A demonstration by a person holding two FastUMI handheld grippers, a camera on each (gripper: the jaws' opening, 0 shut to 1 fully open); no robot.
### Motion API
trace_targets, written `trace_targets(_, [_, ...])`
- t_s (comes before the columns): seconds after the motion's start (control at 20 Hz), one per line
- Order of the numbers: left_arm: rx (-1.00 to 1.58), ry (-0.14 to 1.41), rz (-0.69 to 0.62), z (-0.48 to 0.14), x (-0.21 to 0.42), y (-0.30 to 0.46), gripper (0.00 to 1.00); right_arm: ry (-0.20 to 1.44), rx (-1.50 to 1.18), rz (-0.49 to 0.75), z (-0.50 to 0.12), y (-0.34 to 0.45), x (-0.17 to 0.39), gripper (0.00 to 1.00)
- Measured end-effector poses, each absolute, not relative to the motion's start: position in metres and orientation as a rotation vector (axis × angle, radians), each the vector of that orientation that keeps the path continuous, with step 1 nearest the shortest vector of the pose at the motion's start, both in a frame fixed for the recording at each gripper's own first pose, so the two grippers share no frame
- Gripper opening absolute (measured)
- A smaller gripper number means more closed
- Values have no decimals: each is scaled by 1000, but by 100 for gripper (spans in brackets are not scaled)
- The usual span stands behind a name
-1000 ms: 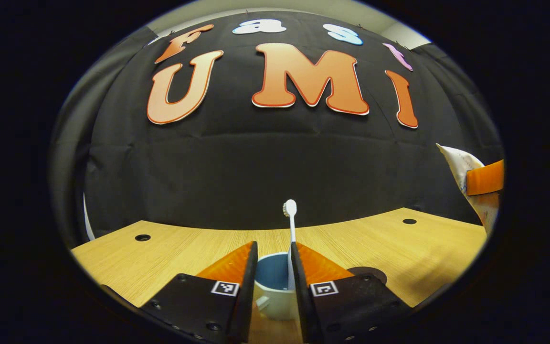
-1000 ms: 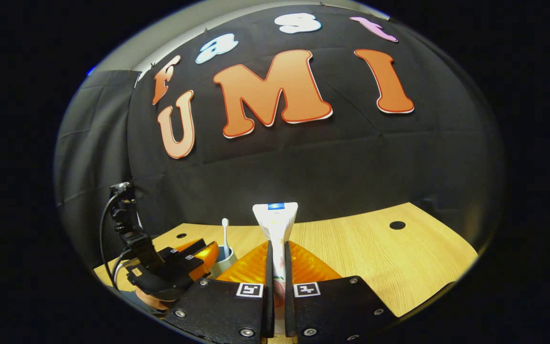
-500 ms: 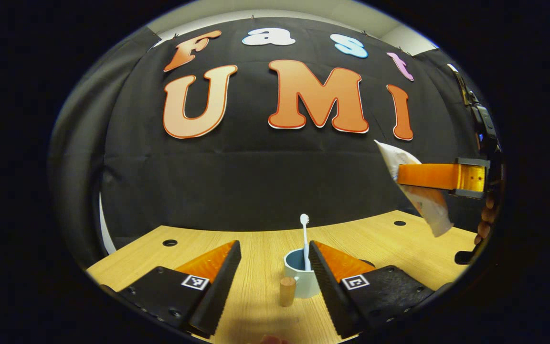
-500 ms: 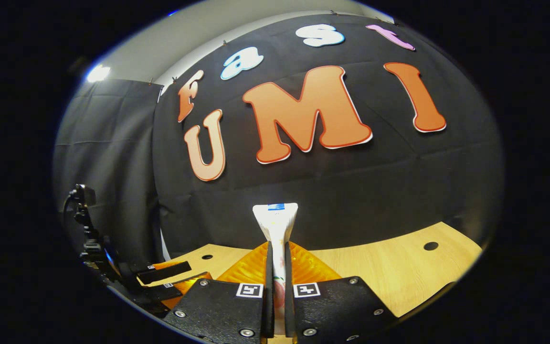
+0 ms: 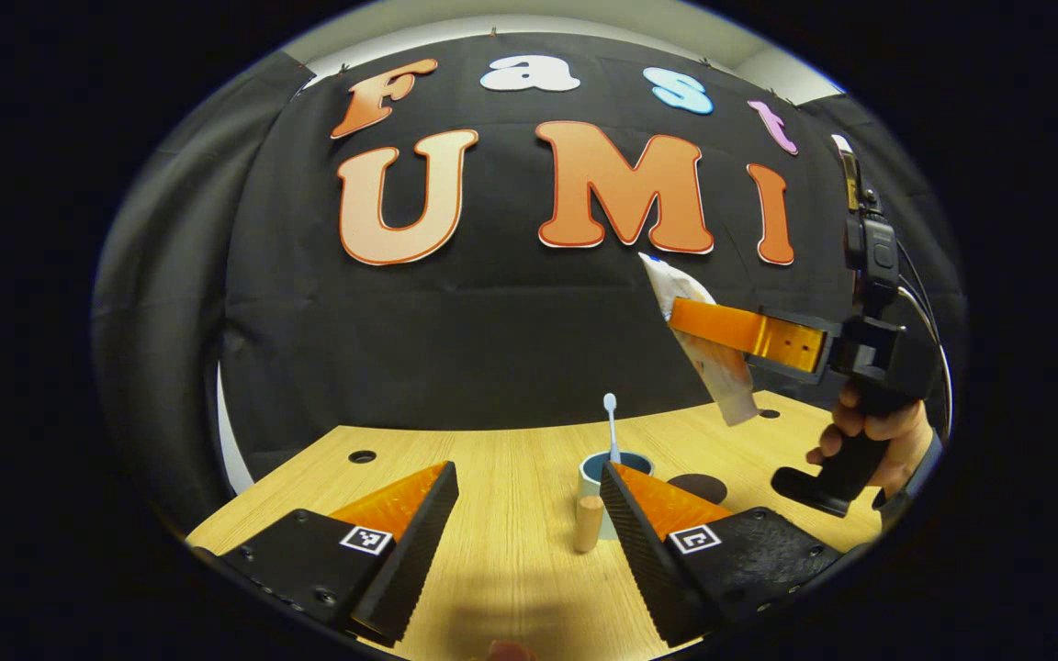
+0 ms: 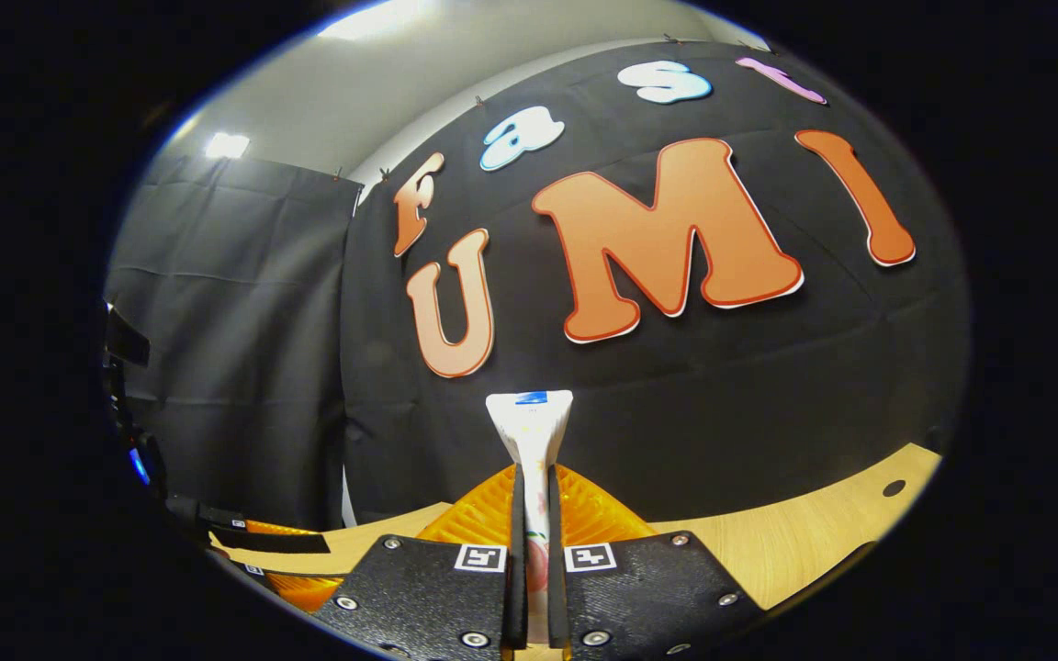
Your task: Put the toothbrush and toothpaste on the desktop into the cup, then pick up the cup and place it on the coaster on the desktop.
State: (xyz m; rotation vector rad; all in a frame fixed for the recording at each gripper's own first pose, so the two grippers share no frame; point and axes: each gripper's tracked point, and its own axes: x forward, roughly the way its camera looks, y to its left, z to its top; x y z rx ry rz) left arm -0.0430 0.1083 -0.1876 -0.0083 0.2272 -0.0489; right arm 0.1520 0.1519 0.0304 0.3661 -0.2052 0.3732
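1. While my right gripper [image 6: 530,560] clamps the toothpaste tube [image 6: 529,427] between both fingers, the tube stands up out of the jaws with its flat crimped end on top, so I judge the cap end is meant to go into the cup first.
2. In the left gripper view that same gripper [image 5: 687,318] hangs in the air, above and to the right of the cup [image 5: 598,477], and the tube [image 5: 708,353] slants down toward the desktop [image 5: 511,551]. It is held high, I think, so the lower end clears the rim before it comes down.
3. The toothbrush [image 5: 612,427] already stands in the blue-lined cup, head up, leaning on the rim. That half looks done.
4. My left gripper [image 5: 529,523] has its jaws wide apart with nothing between them. It sits low, just in front of the cup, apart from it; I keep it back to leave room overhead.
5. A small wooden cylinder [image 5: 588,523] stands close in front of the cup; whether it is the handle or a separate peg, I cannot tell.
6. The dark round coaster [image 5: 699,487] lies just to the right of the cup, bare, waiting for it.
7. A hand [image 5: 869,431] grips the right gripper's handle.
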Motion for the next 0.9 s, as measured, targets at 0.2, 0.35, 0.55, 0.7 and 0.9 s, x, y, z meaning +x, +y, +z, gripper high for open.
trace_targets(0.2, [-27,235,-13,-194,-54,130,93,-228,366,401,26,179,172,9])
trace_targets(0.35, [-38,248,11,-203,-57,144,94,-212,376,420,7,197,189,9])
trace_targets(0.55, [-56,275,31,-216,-60,154,94,-195,385,415,-11,208,209,9])
trace_targets(0.7, [-72,294,32,-224,-59,156,94,-187,387,415,-23,212,216,9])
trace_targets(0.9, [-89,326,29,-238,-58,153,94,-168,372,411,-39,216,222,11])
